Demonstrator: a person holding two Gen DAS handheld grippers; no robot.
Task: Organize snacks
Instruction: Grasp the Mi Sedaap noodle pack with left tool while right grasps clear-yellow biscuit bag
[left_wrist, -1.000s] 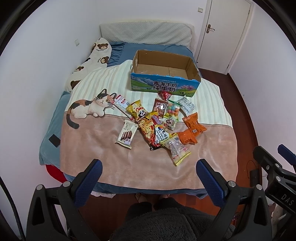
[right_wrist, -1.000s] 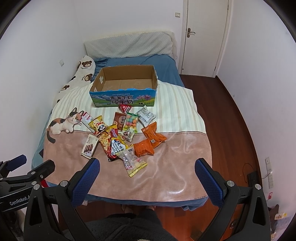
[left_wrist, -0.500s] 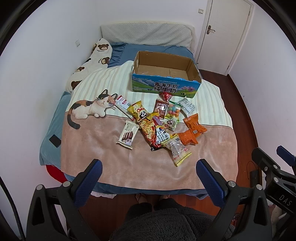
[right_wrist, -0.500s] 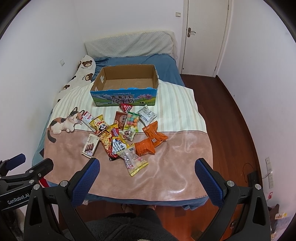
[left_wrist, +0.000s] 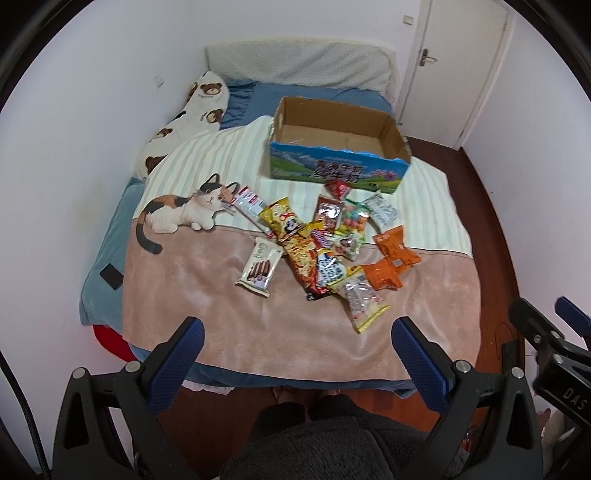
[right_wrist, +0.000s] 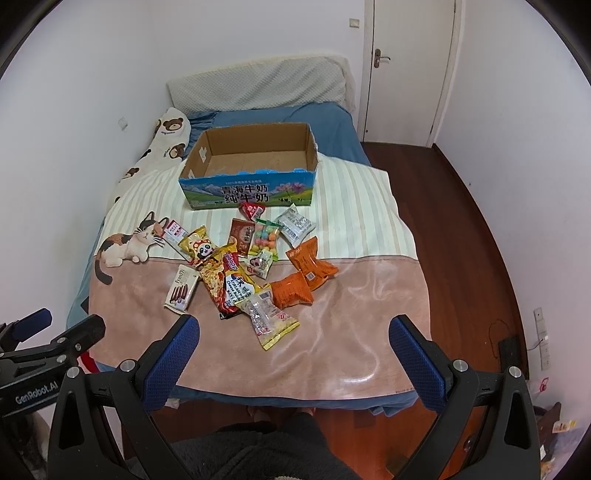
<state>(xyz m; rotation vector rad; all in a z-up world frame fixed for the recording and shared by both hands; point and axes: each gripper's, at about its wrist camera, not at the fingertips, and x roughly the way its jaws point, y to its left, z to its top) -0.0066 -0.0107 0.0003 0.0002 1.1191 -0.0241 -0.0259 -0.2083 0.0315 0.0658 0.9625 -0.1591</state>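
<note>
the snacks (left_wrist: 325, 251) (right_wrist: 243, 269) lie in a loose heap in the middle of the bed's blanket (left_wrist: 221, 306) (right_wrist: 351, 306), straddling the line where its striped cream part meets the pink part. two orange packets (left_wrist: 393, 258) (right_wrist: 304, 275) sit at the heap's right edge, touching each other; a white chocolate-stick packet (left_wrist: 260, 267) (right_wrist: 181, 286) lies a little apart on the left; a clear yellow-edged bag (left_wrist: 360, 299) (right_wrist: 269, 319) is the nearest piece. just behind the heap stands an open cardboard box (left_wrist: 332, 170) (right_wrist: 251, 192) with a blue printed front — its floor is bare, and a small red packet (left_wrist: 340, 189) (right_wrist: 252, 209) lies right at its front wall. a printed cat (left_wrist: 181, 214) (right_wrist: 127, 245) is left of the snacks.

the left gripper (left_wrist: 297, 349) and the right gripper (right_wrist: 295, 347) both hang off the foot of the bed, well short of the heap — jaws spread wide, nothing between the blue pads.
</note>
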